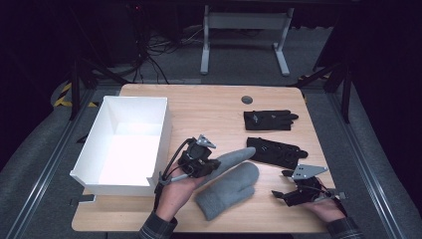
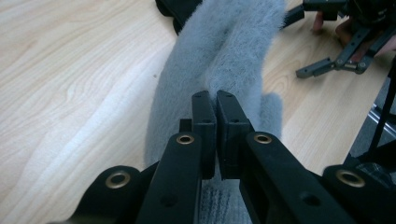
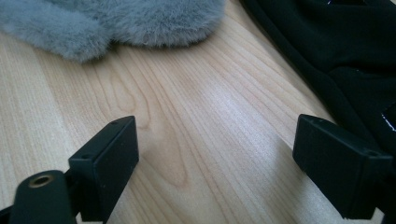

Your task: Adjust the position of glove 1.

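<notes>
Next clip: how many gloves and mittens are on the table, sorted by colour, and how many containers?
Grey mittens: 2, one clamped in the left hand-held gripper, one lying flat
Black gloves: 2, far and near
White boxes: 1
Total: 5

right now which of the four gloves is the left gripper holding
The upper grey fluffy mitten, pinched in the left gripper. The second grey mitten lies flat on the table, and both black gloves lie untouched farther right.
</notes>
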Demonstrator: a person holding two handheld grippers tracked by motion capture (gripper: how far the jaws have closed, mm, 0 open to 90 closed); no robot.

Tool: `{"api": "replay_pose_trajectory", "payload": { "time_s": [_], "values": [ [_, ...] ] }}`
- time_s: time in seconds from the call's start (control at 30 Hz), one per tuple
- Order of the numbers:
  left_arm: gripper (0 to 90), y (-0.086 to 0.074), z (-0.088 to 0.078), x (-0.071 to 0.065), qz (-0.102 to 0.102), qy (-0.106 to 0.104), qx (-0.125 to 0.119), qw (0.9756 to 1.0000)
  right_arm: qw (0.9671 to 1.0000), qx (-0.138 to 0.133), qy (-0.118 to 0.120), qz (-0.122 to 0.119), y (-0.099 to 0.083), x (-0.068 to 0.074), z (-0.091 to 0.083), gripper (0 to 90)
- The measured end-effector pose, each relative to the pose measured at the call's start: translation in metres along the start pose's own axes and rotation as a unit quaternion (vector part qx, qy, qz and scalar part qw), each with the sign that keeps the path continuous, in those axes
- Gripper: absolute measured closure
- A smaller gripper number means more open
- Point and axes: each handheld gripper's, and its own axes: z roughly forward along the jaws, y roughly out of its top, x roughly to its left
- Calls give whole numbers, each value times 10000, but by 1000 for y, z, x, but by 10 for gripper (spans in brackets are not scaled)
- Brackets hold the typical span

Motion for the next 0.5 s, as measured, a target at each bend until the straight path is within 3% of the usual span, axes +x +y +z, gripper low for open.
{"api": "replay_pose_trajectory", "payload": {
  "time_s": [0.2, 0.5],
  "values": [
    [879, -1, 15, -13, 164, -133, 247, 9995, 10000, 0, -1, 0, 0, 0, 0, 146],
    [870, 0, 29, -35, 466, -388, 422, 9973, 10000, 0, 1, -2, 0, 0, 0, 146]
  ]
}}
